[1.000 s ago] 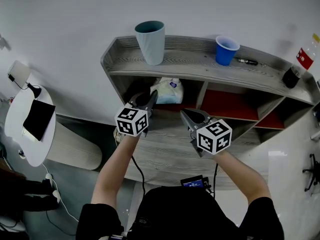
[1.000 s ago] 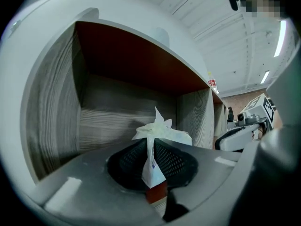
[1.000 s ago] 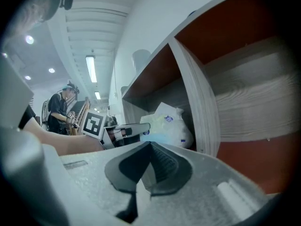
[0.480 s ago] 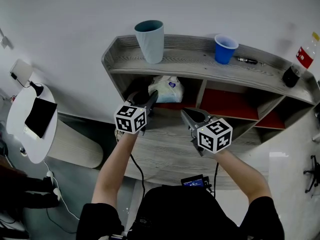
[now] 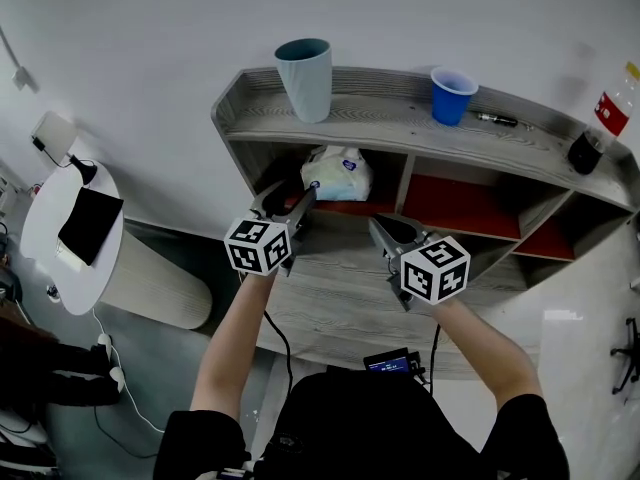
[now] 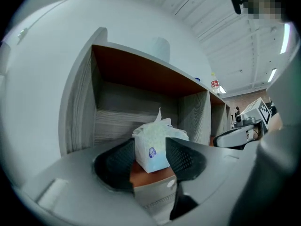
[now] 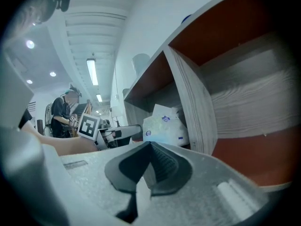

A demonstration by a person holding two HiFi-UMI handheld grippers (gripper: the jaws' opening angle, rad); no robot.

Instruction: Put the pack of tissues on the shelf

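The white wall (image 5: 150,28) fills the background in front of you, and against it stands the grey wood shelf (image 5: 380,118), with open compartments under its top board and red floors inside them. Off to your left is a round white side table (image 5: 40,268) with a black tablet (image 5: 90,225) lying on it.

Your left gripper (image 5: 290,196) is held at the mouth of the leftmost compartment. Its fingers (image 6: 117,168) are opening. In the left gripper view the pack of tissues (image 6: 153,147) shows between them, but the pads do not press on it. Your right gripper (image 5: 378,226) hovers over the shelf's lower board, just beside the divider to the right of that compartment. Its fingers (image 7: 164,166) are closed together with nothing between them.

On the top board a pale teal cup (image 5: 305,78) stands upright near the left end, and a blue cup (image 5: 452,96) stands upright further right. At the far right end is a dark drink bottle (image 5: 598,128) with a red label.

The pack of tissues sits on the red floor of the leftmost compartment, resting there on its own, with a sheet sticking up from its top. A dark pen (image 5: 495,120) lies on the top board just right of the blue cup.
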